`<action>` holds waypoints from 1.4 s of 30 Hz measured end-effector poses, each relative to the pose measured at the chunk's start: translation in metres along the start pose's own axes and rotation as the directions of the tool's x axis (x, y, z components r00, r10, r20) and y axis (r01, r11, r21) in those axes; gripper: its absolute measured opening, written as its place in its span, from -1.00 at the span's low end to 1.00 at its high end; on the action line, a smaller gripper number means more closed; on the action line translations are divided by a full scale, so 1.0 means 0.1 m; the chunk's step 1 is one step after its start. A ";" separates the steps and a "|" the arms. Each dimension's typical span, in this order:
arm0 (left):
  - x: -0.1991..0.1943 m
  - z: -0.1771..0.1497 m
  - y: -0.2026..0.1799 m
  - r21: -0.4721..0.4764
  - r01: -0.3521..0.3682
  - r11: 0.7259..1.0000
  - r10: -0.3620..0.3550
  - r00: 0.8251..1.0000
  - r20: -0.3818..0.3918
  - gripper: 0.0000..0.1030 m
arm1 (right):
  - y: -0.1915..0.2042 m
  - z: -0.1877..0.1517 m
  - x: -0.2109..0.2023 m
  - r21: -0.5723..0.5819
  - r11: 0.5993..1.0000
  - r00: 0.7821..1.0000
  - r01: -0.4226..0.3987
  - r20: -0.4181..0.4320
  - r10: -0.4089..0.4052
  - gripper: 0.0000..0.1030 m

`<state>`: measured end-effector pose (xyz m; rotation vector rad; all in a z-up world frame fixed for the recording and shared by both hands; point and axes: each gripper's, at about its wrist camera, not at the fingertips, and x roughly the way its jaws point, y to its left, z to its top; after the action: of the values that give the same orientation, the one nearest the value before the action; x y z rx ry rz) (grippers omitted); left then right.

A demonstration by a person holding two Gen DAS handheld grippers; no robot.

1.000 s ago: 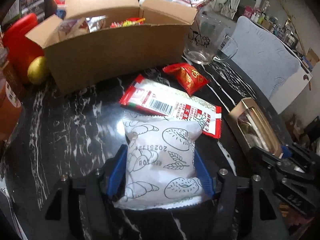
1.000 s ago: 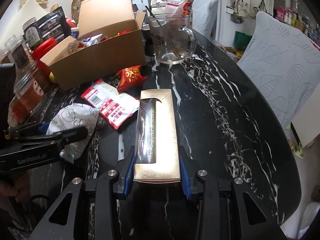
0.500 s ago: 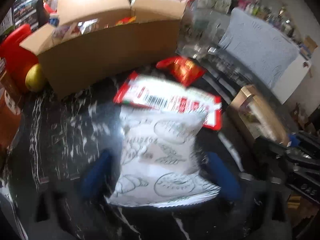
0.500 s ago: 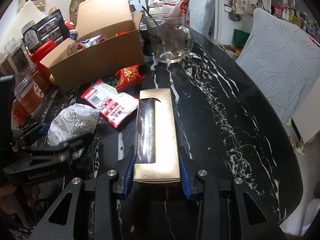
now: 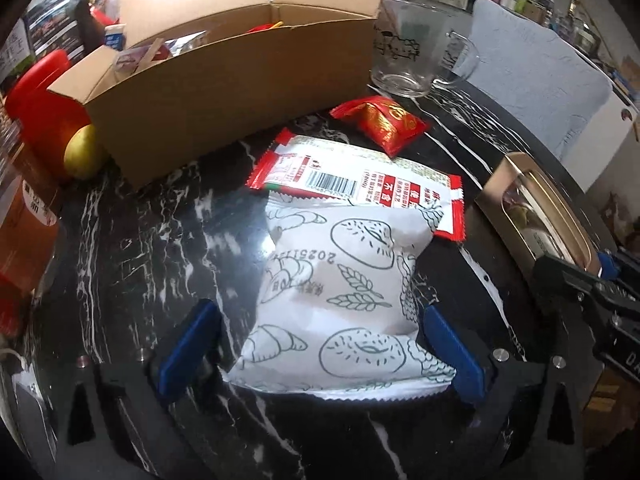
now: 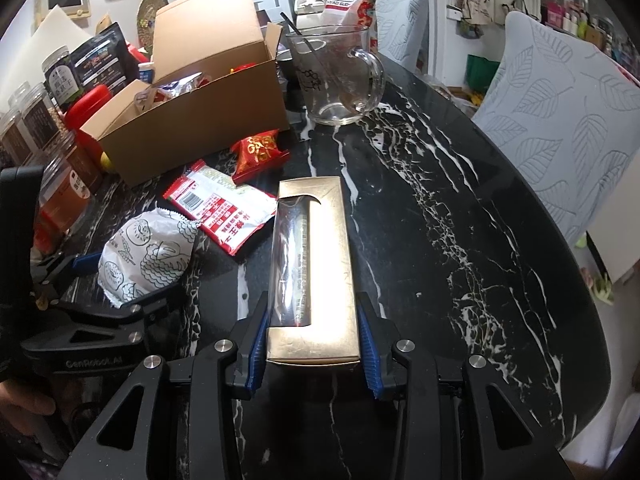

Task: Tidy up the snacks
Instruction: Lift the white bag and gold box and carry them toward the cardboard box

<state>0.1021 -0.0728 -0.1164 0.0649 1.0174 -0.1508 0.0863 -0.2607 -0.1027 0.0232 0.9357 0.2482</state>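
Observation:
A white bread packet (image 5: 340,300) with line drawings lies on the black marble table, between the blue pads of my left gripper (image 5: 320,344), which is open; the left pad stands clear of it. It also shows in the right wrist view (image 6: 144,256). My right gripper (image 6: 312,344) is shut on a gold windowed box (image 6: 310,264), also in the left wrist view (image 5: 536,216). A red-and-white packet (image 5: 360,184) and a small red packet (image 5: 380,120) lie in front of the open cardboard box (image 5: 224,80), which holds several snacks.
A glass mug (image 6: 336,76) stands right of the cardboard box. Jars (image 6: 60,184), a red container (image 5: 40,104) and a yellow fruit (image 5: 84,152) crowd the left side. A padded chair (image 6: 560,112) stands past the table's right edge (image 6: 580,280).
My left gripper has opened and let go of the white bread packet, which now lies on the table. The right gripper still holds the gold box.

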 end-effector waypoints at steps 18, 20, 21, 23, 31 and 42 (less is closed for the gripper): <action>-0.13 -0.06 0.06 -0.002 0.058 0.998 -0.057 0.996 0.070 0.47 | 0.04 -0.04 -0.05 0.001 1.000 0.999 -0.010 0.040 0.010 -0.30; -0.15 -0.08 0.07 -0.003 0.065 0.998 -0.065 0.996 0.067 0.46 | 0.06 -0.04 -0.08 0.003 1.000 0.999 -0.024 0.044 0.023 -0.30; -0.17 -0.09 0.09 -0.007 0.070 0.997 -0.070 0.996 0.059 0.44 | 0.07 -0.04 -0.09 0.004 1.000 0.999 -0.030 0.045 0.030 -0.30; -0.20 -0.10 0.12 -0.026 0.078 0.997 -0.077 0.995 0.064 0.42 | 0.10 -0.03 -0.11 0.001 0.999 0.998 -0.041 0.048 0.041 -0.30; -0.30 -0.03 0.21 -0.025 0.032 0.999 -0.030 0.995 0.091 0.40 | 0.23 0.02 -0.14 -0.021 0.997 0.995 -0.071 0.062 0.072 -0.30; -0.04 -0.13 0.28 -0.055 0.068 0.996 -0.068 0.998 -0.001 0.50 | 0.30 -0.01 -0.05 -0.020 0.996 0.996 -0.082 0.027 0.082 -0.30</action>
<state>0.0940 -0.0435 -0.1202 -0.0195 1.0265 -0.1852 0.0768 -0.2326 -0.0949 0.0476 0.9055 0.3319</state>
